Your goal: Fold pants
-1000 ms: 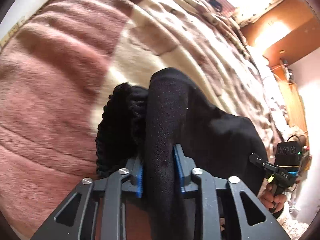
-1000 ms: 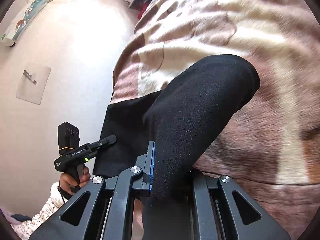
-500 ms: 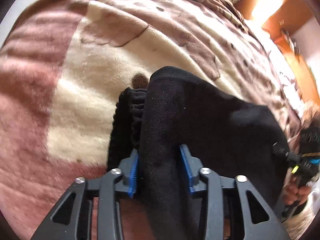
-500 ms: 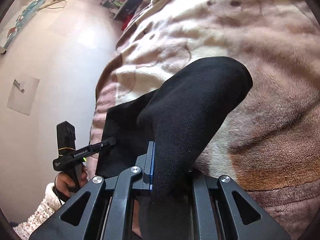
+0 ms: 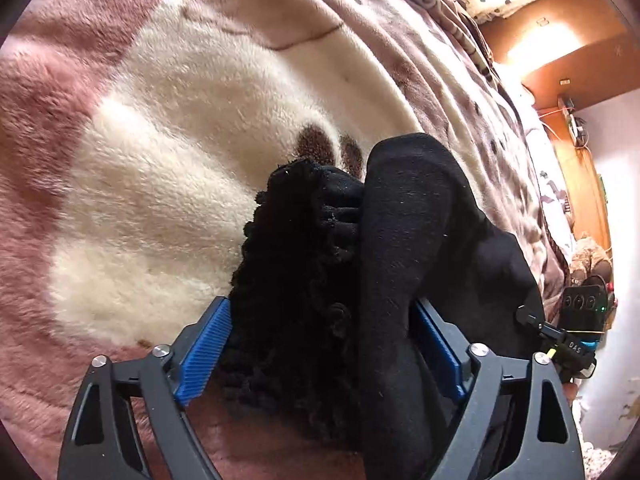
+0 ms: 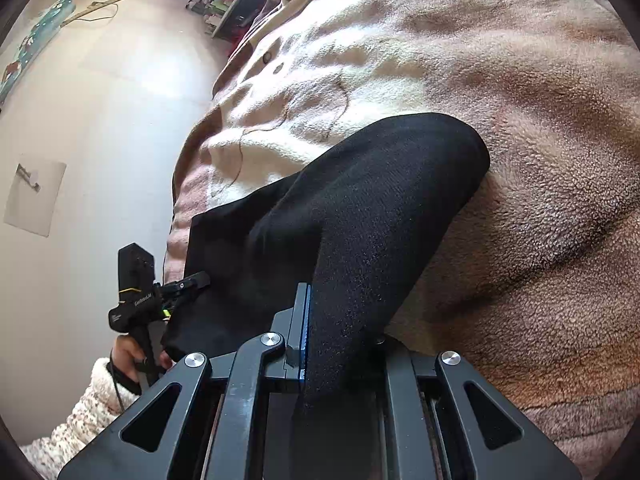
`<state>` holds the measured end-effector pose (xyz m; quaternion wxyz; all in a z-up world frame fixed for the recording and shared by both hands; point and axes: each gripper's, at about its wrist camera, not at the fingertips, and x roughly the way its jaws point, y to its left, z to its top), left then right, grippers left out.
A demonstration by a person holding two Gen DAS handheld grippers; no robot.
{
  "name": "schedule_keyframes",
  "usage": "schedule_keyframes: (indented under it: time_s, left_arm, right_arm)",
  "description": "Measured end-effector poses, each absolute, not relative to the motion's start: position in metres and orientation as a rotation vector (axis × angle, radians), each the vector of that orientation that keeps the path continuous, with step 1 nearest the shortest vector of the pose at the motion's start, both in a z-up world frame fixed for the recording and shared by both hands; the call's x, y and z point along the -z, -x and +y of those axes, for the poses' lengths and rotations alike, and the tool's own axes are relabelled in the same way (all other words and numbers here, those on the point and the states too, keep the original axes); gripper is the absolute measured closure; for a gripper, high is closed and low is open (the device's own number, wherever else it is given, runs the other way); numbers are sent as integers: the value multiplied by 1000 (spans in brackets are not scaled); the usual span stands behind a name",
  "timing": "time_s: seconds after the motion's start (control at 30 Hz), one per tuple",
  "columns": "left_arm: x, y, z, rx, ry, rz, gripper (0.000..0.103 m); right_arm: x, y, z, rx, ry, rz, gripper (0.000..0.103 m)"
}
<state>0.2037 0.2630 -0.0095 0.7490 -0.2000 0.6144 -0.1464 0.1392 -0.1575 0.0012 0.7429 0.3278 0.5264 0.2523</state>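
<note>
While my left gripper (image 5: 320, 352) tips steeply down toward the bed, its jaws stand wide apart, having just been opening. Black pants (image 5: 400, 240) still lie bunched between them; blue pads (image 5: 204, 352) sit at either flank of the cloth, and whether they still touch it I cannot tell. A ribbed, gathered part of the fabric lies left of the smooth fold.

Right gripper (image 6: 340, 356): tilted down less steeply, jaws nearly together and clamped on a thick fold of the pants (image 6: 380, 208). From the grip the cloth rises in a rounded hump, then drops flat toward the bed's left edge.

In the right wrist view, my left hand (image 6: 128, 356) shows low at the left, wrapped round the handle of the other tool, a fuzzy speckled sleeve (image 6: 80, 416) at the wrist. In the left wrist view the other tool's tip shows at the right edge, beside the pants.

Surface: a bed under a plush blanket (image 5: 160, 160), pink with a large cream patch and brown spots. Pants lie on the cream patch, near the bed's edge.

Room: pale floor (image 6: 100, 100) beyond the bed edge, a sheet of paper (image 6: 34, 196) on it. Clutter far off by the wall. Orange-brown wall (image 5: 560, 40), brightly lit, past the far end of the bed.
</note>
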Motion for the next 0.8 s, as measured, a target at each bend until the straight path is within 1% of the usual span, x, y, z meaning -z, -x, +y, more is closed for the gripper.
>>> schedule_keyframes:
  time_s: [0.07,0.17,0.4,0.5,0.6,0.73,0.8]
  left_arm:
    - [17,-207,262,324,469,1367,0]
    - [23,-214,263,329,488,1392,0]
    - [-14,-209,254,295,212,1328,2]
    - [-19,-208,259,292,174,1335,1]
    - [-11,-210,268,320,238,1343,1]
    - [25,-210,281,371,511,1407,0]
    - [31,-210,281,376,532,1387,0]
  right_arm:
    - [1,-140,-159,-559,-710,1156,92]
    - [3,-141,-159,-567,-700,1159,92]
    - [5,-143,-158,-581,-672,1166,92]
    - [6,-144,-158,-587,-669,1169,91]
    - [7,-143,-156,-585,-675,1168,91]
    - [9,-143,-157,-575,-682,1170,91]
    - [10,-144,-156,-569,-680,1174,91]
